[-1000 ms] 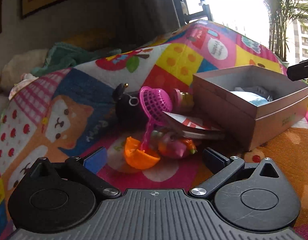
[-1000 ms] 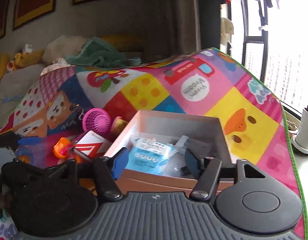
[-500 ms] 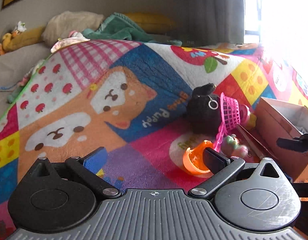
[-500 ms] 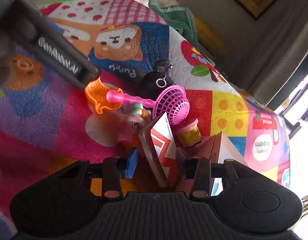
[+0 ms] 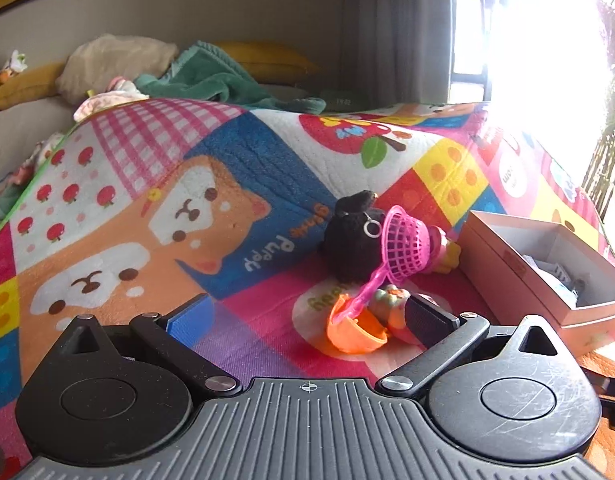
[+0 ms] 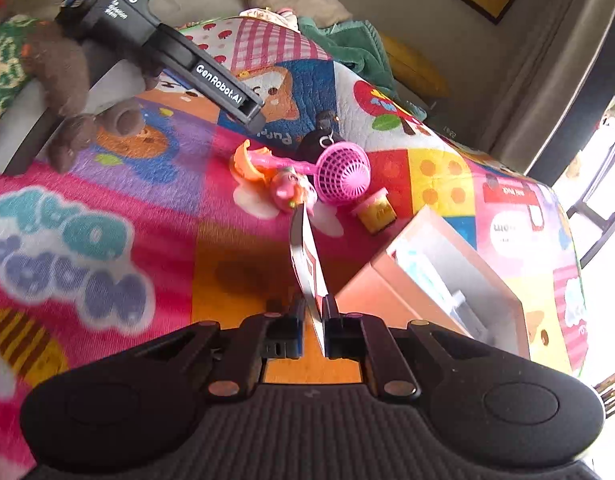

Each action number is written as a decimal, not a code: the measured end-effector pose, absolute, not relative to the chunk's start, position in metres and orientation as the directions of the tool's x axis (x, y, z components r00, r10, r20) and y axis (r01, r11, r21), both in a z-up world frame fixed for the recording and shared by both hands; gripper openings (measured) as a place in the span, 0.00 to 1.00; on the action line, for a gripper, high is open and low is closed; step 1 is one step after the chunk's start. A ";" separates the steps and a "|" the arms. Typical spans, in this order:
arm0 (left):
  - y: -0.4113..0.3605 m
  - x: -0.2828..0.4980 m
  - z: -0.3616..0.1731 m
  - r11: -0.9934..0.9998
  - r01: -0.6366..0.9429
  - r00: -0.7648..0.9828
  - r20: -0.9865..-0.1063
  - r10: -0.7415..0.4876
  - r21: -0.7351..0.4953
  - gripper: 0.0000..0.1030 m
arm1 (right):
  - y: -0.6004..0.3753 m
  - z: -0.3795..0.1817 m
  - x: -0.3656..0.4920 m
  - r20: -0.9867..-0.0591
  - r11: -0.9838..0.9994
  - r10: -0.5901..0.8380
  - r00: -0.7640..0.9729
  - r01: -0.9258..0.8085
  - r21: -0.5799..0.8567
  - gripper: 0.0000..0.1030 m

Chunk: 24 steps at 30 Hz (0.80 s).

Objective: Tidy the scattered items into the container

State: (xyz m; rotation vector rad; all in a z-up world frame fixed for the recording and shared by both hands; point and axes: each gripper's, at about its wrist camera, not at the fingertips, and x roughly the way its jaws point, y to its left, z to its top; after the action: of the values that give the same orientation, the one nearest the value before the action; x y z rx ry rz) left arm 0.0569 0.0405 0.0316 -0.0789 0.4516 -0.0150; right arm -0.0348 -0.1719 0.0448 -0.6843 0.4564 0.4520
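My right gripper [image 6: 312, 316] is shut on a flat red-and-white packet [image 6: 307, 264] and holds it on edge above the mat, just left of the open cardboard box [image 6: 447, 280]. My left gripper [image 5: 307, 316] is open and empty, low over the mat. Ahead of it lie an orange cup [image 5: 353, 330], a small pink-green toy [image 5: 389, 304], a pink net scoop [image 5: 407, 250] and a black plush [image 5: 353, 236]. The box [image 5: 519, 276] is to its right. In the right wrist view the scoop [image 6: 343, 178], toy [image 6: 291, 188], orange cup [image 6: 245, 164] and a yellow tub [image 6: 375, 210] lie ahead.
The patchwork play mat [image 5: 227, 184] covers the surface. Pillows and a green blanket [image 5: 215, 76] lie at the back. The box holds a blue-white pack [image 6: 419, 268]. The left gripper's body [image 6: 195, 68] crosses the upper left of the right wrist view.
My right gripper closed on the red-and-white packet and lifted it off the mat beside the box. My left gripper swung left, away from the box, then eased back toward the toys.
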 end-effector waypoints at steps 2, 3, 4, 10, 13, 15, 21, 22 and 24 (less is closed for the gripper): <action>0.035 0.055 0.033 0.997 0.032 0.897 -0.438 -0.063 -0.077 1.00 | -0.192 0.046 -0.050 -0.554 0.711 0.217 0.803 -0.519 -0.474 0.08; 0.032 0.054 0.033 0.996 0.049 0.894 -0.442 -0.075 -0.070 1.00 | -0.202 0.046 -0.057 -0.560 0.724 0.205 0.803 -0.509 -0.465 0.08; 0.028 0.053 0.034 0.996 0.060 0.891 -0.447 -0.080 -0.059 1.00 | -0.212 0.045 -0.064 -0.563 0.738 0.193 0.803 -0.497 -0.456 0.08; -0.002 0.050 0.041 0.994 0.106 0.872 -0.478 -0.105 -0.025 1.00 | -0.270 0.054 -0.079 -0.504 0.865 0.260 0.823 -0.431 -0.257 0.85; -0.021 0.049 0.043 0.987 0.157 0.857 -0.499 -0.125 0.021 1.00 | -0.292 0.062 -0.078 -0.462 0.902 0.316 0.829 -0.413 -0.124 0.93; -0.033 0.048 0.042 0.979 0.199 0.846 -0.512 -0.147 0.048 1.00 | -0.305 0.061 -0.071 -0.459 0.921 0.330 0.825 -0.389 -0.035 0.96; -0.072 0.020 0.029 0.889 0.450 0.752 -0.572 -0.327 0.082 1.00 | -0.341 0.048 -0.044 -0.492 0.967 0.253 0.833 -0.222 0.122 1.00; -0.079 0.012 0.026 0.858 0.506 0.724 -0.586 -0.365 0.091 1.00 | -0.348 0.047 -0.038 -0.498 0.969 0.244 0.832 -0.193 0.152 1.00; -0.091 -0.003 0.018 0.798 0.588 0.683 -0.609 -0.403 0.132 1.00 | -0.358 0.045 -0.029 -0.511 0.969 0.235 0.827 -0.157 0.193 1.00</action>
State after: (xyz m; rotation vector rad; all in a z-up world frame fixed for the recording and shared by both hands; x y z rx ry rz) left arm -0.0032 -0.0915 0.0181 0.3319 0.5967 -0.5669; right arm -0.0293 -0.3581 0.0454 0.1452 0.5603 0.2088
